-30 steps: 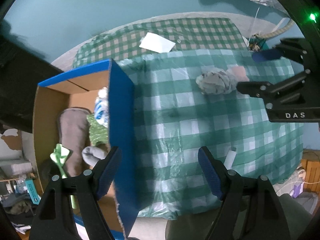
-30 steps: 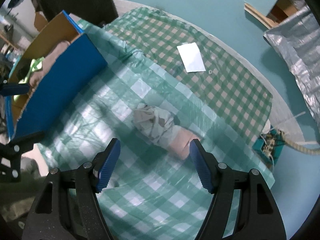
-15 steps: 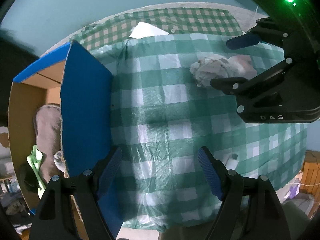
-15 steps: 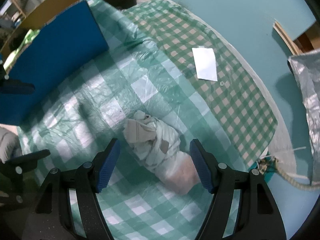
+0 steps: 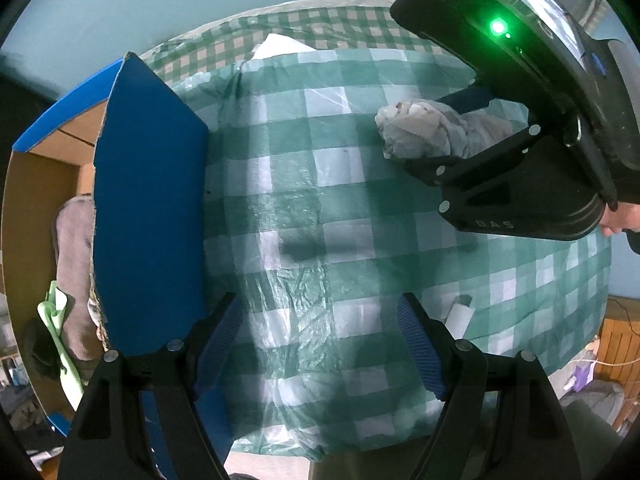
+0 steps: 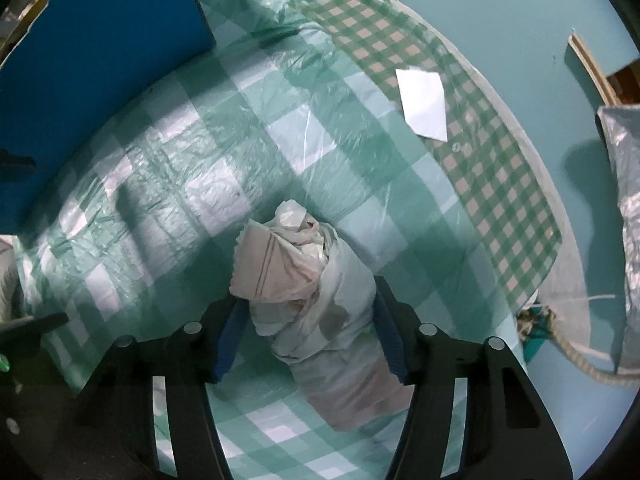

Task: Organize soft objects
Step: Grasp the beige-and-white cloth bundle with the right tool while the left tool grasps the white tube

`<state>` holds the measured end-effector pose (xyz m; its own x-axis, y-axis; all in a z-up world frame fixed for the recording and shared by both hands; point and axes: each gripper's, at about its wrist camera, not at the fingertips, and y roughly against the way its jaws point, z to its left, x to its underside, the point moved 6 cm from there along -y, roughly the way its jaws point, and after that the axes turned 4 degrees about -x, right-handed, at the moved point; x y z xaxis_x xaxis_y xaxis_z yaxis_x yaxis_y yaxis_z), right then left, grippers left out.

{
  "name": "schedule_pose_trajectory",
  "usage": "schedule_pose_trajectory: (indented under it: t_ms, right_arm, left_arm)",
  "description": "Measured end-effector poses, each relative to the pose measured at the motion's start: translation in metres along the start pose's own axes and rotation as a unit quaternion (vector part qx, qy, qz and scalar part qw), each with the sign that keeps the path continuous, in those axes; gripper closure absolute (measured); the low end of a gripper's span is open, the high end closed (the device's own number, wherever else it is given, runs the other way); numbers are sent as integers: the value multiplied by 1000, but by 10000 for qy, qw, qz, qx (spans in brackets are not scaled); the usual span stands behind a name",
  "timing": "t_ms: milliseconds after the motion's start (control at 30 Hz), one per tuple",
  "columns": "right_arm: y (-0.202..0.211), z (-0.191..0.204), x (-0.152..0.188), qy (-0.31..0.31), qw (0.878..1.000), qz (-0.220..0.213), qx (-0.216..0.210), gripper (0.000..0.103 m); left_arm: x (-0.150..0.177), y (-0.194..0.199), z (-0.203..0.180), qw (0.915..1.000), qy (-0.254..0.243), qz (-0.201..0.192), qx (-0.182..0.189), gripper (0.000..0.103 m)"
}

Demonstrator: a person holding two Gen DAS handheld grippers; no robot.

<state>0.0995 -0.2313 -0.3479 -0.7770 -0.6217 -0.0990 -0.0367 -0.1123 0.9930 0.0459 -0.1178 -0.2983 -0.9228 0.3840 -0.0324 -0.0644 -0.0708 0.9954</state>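
Observation:
A rolled white and beige cloth bundle (image 6: 316, 300) lies on the green checked table cover (image 6: 168, 152). My right gripper (image 6: 306, 340) stands around the bundle, one finger on each side, close to it, with the jaws still spread. The bundle (image 5: 424, 132) also shows in the left wrist view, with the right gripper (image 5: 468, 132) around it. My left gripper (image 5: 320, 344) is open and empty above the cover near the front edge. A blue cardboard box (image 5: 148, 208) stands at the left, holding soft items (image 5: 72, 264).
A white paper (image 6: 424, 104) lies on the small-checked cloth at the back. A small white tube (image 5: 460, 316) lies near the cover's right front. A silver bag (image 6: 624, 184) and a rope (image 6: 580, 360) are at the right.
My right gripper has moved down and forward until its fingers stand on either side of the cloth bundle. My left gripper has shifted right, away from the box opening.

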Motion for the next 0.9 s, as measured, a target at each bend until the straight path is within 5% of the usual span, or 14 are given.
schedule_pose_trajectory:
  t_ms: [333, 900]
  right_arm:
    - [5, -7, 35, -1009, 9948, 108, -116, 50]
    - [19, -9, 131, -2962, 9540, -106, -462, 50]
  left_arm:
    - [8, 3, -22, 9992, -333, -44, 222, 23]
    - [36, -4, -82, 9937, -927, 70, 633, 23]
